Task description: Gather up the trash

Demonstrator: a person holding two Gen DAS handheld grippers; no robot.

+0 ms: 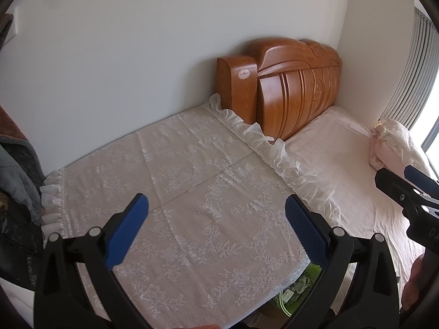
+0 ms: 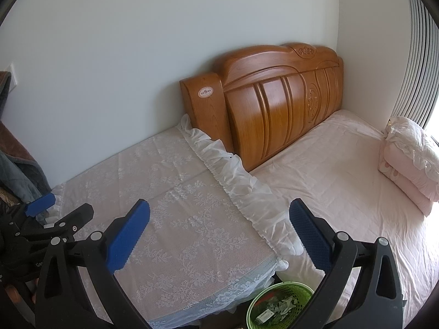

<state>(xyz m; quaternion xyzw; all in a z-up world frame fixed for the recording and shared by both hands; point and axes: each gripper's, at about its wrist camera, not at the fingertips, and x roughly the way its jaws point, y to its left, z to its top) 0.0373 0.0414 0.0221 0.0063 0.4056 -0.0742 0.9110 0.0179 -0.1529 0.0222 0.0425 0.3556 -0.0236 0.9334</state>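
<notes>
A green mesh bin (image 2: 279, 304) stands on the floor between the lace-covered stand and the bed, with paper scraps and a small packet inside. A sliver of the bin (image 1: 304, 282) shows in the left wrist view, under the stand's corner. My left gripper (image 1: 216, 213) hovers open over the white lace cloth (image 1: 192, 192), holding nothing. My right gripper (image 2: 219, 219) is open too, above the cloth's ruffled edge (image 2: 233, 181), empty. Each gripper appears at the other view's edge: the right gripper's finger (image 1: 411, 181) and the left gripper's finger (image 2: 41, 204). No loose trash lies on the cloth.
A carved wooden headboard (image 2: 274, 109) stands against the white wall. The bed (image 2: 343, 178) has a pale pink sheet and a folded pink quilt (image 2: 411, 161) at the right. Dark clothing (image 1: 16, 186) hangs at the left edge. A radiator-like grille (image 2: 414, 54) is at the far right.
</notes>
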